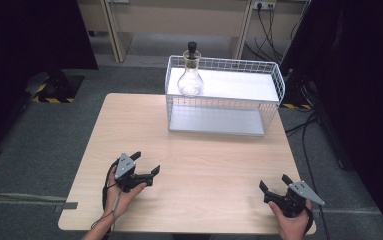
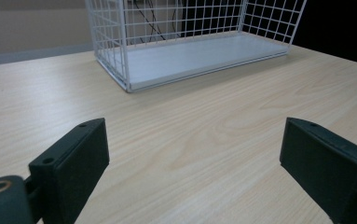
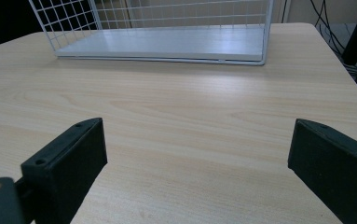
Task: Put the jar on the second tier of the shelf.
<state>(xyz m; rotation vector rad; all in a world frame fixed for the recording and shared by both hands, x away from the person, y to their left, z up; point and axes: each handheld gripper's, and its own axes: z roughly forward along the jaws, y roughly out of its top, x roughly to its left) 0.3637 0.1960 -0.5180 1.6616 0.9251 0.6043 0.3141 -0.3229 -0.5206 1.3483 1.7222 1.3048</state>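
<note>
High view: a person's two hands rest near the front edge of the bench (image 1: 194, 150), each with a claw; a white wire rack (image 1: 274, 80) stands at the far side.
Left claw (image 1: 146, 164): jaws spread wide with nothing between them, low over the bare wood at front left, aimed roughly toward the rack.
Right claw (image 1: 275, 182): jaws likewise apart and empty, at front right, well away from the rack.
Flask (image 1: 190, 80): a clear glass flask with a round belly, narrow neck and dark stopper (image 1: 192, 48); it stands upright on the rack's upper shelf, at the left end, well apart from both claws.
Flask contents: looks empty, though the glass is too small and far to be sure.
Rack: upper shelf bears the flask alone; the lower shelf (image 2: 199, 56) is bare in the left gripper view and bare too in the right gripper view (image 3: 167, 42).
Step in hand, as I judge it: a reach for the flask, most likely by the left claw, which is nearer to it.
Doing it well: come over the wire rim rather than through the mesh, keep the jaws wide until they straddle the neck, close gently below the stopper, then lift straight up.
Risk: smooth, top-heavy glass may tip or slip; a knock on the rim could topple it.
</note>
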